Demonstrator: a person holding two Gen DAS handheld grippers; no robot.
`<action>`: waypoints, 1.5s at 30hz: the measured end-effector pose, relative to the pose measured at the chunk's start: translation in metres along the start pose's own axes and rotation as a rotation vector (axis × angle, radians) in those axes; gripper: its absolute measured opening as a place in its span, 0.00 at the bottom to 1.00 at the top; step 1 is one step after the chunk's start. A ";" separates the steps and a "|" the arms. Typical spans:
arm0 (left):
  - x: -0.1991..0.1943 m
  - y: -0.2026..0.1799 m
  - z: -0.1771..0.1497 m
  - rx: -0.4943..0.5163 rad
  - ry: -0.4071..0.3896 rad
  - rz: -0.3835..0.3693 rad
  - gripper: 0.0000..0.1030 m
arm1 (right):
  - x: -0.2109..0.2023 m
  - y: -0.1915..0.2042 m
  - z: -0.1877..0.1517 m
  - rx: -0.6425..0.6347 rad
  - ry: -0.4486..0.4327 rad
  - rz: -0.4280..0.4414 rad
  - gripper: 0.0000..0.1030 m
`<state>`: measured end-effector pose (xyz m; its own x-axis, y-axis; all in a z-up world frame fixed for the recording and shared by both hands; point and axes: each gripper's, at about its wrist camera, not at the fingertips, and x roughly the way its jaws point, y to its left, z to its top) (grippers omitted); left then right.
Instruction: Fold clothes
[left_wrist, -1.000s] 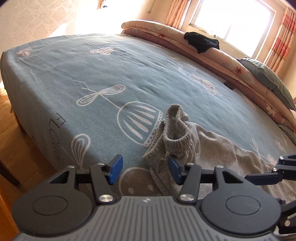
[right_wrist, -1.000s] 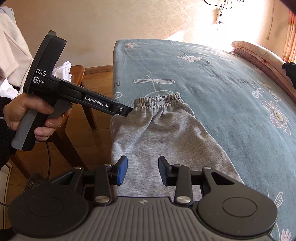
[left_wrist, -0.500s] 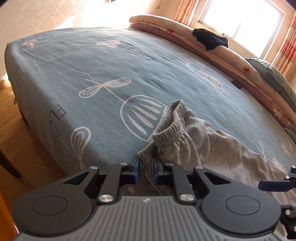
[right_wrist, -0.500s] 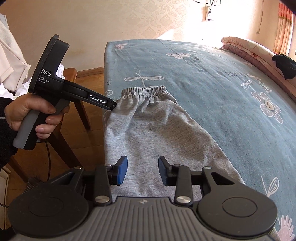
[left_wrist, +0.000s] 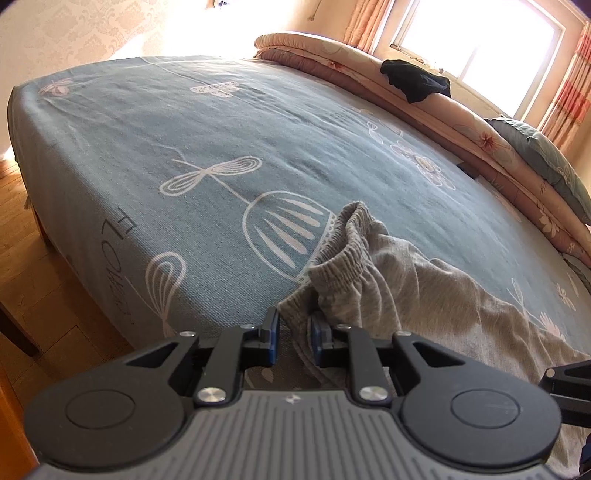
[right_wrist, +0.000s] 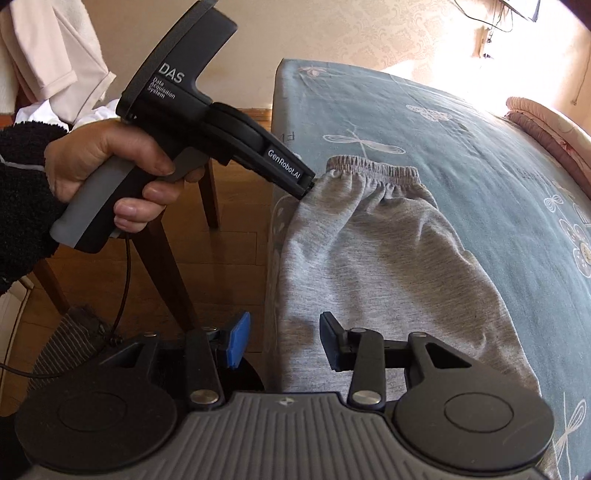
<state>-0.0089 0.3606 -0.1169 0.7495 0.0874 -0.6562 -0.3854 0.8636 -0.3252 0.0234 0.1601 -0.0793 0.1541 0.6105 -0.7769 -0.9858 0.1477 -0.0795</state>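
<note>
Our left hand-held gripper (left_wrist: 292, 336) is clamped on the near corner of the grey cotton sweatpants (right_wrist: 388, 258), right by the elastic waistband. Our right hand-held gripper (right_wrist: 284, 341) hangs released over them. They lie lengthwise along the near edge of the blue patterned bed (left_wrist: 258, 147), waistband pointing away from the right gripper.

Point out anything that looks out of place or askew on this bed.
A black garment lies crumpled on the folded quilt by the window, away from the folding. The grey trousers lie partly over the bed's edge, the waistband bunched where the left hand-held gripper pinches it. Nothing looks damaged.
</note>
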 end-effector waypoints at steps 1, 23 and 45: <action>-0.007 0.000 0.001 0.004 -0.016 -0.007 0.22 | -0.002 -0.004 0.002 0.004 -0.020 -0.010 0.44; -0.007 -0.035 0.013 0.109 -0.018 -0.206 0.30 | 0.018 -0.113 0.015 0.171 -0.022 -0.045 0.31; 0.031 -0.047 -0.006 0.191 0.068 -0.160 0.46 | 0.043 -0.126 0.033 0.221 -0.092 0.177 0.26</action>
<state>0.0291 0.3195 -0.1258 0.7523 -0.0856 -0.6532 -0.1514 0.9425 -0.2978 0.1560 0.1933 -0.0825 -0.0038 0.7085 -0.7057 -0.9612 0.1920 0.1979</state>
